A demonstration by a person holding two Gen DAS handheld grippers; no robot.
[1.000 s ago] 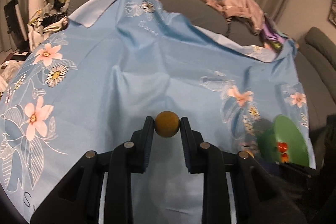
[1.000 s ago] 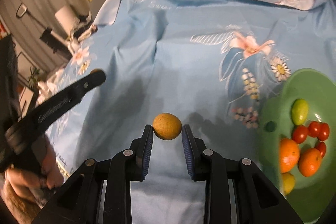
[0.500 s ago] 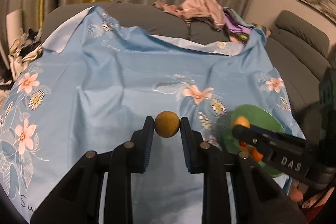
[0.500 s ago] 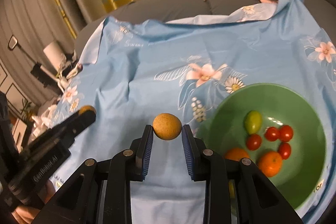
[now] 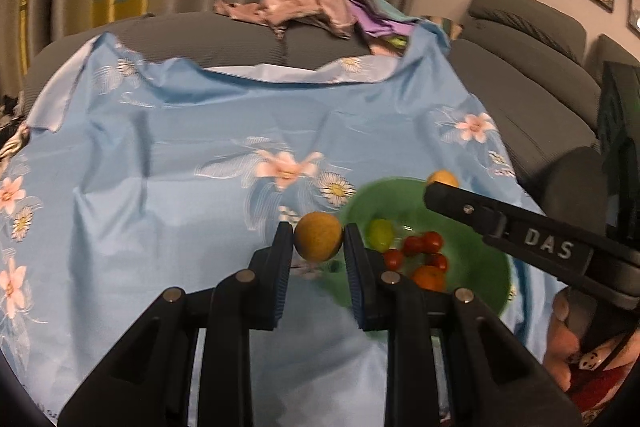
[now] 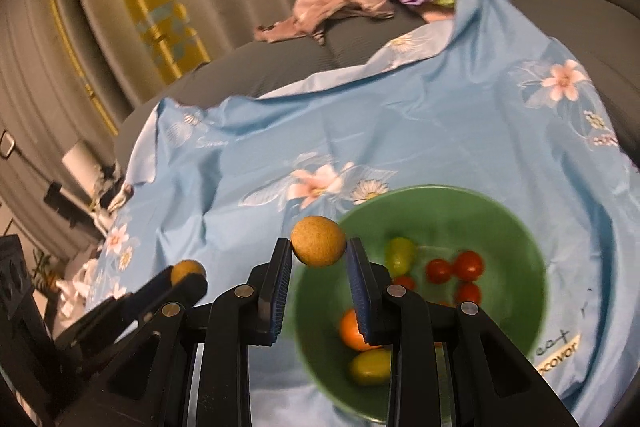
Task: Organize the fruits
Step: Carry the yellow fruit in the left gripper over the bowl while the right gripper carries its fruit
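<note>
- Nearest, left wrist view: our left gripper pinches a round tan-brown fruit between its pads, clear of the cloth. A second ago this view showed mostly bare blue cloth with the bowl at the far right edge; now the green bowl sits just right of the fingertips.
- Right wrist view: our right gripper likewise clamps a second round tan fruit, hanging over the left rim of the bowl. A second ago the bowl was off to the right; it has since come under the fingertips.
- In the bowl: a green fruit, several cherry tomatoes, an orange citrus and a yellow-green fruit.
- Judgement: both grippers have carried their fruit from open cloth to the bowl. The right one looks almost placed for release; the left still needs to travel rightward.
- Risk, as we judge it: the two grippers converge on one bowl and could crowd each other.
- Farther: floral blue cloth, then a pile of clothes on the grey sofa.
</note>
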